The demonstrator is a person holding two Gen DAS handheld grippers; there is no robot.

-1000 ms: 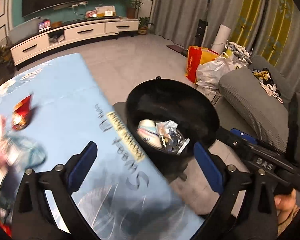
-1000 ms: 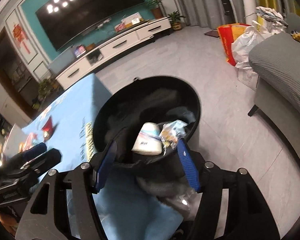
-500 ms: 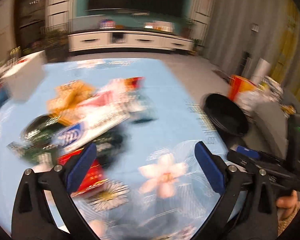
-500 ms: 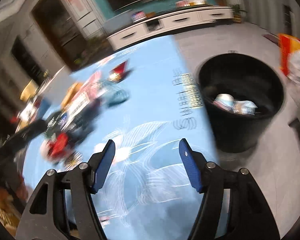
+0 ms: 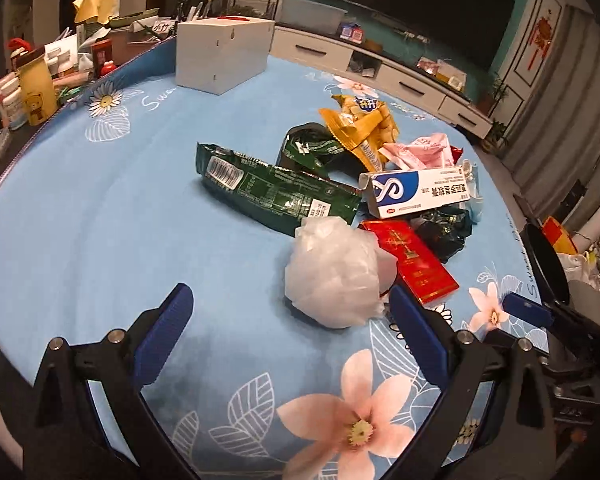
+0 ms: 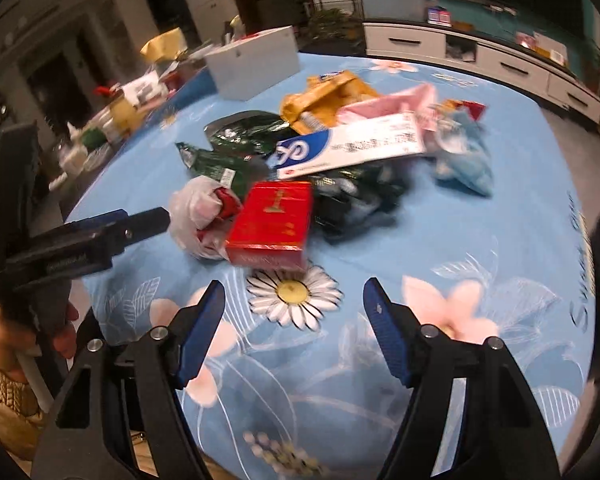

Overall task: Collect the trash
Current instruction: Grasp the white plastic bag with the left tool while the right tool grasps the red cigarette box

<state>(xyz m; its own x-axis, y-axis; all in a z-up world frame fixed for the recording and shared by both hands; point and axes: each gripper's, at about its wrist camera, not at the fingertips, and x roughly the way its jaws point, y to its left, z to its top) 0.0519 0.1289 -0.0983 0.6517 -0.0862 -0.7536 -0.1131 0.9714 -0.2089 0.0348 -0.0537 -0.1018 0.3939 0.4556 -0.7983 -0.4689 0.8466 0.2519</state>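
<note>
Most of the trash (image 5: 340, 184) lies heaped on the bench (image 5: 100, 220), uncollected, while the left gripper (image 5: 290, 332) hovers spread and empty near the crumpled plastic bag (image 5: 332, 276) and the right gripper (image 6: 292, 328) is opening, empty.

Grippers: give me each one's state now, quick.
Left gripper: open, empty; the crumpled white bag lies just beyond its pads.
Right gripper: jaws opening, nothing between them; the red box lies ahead.
</note>
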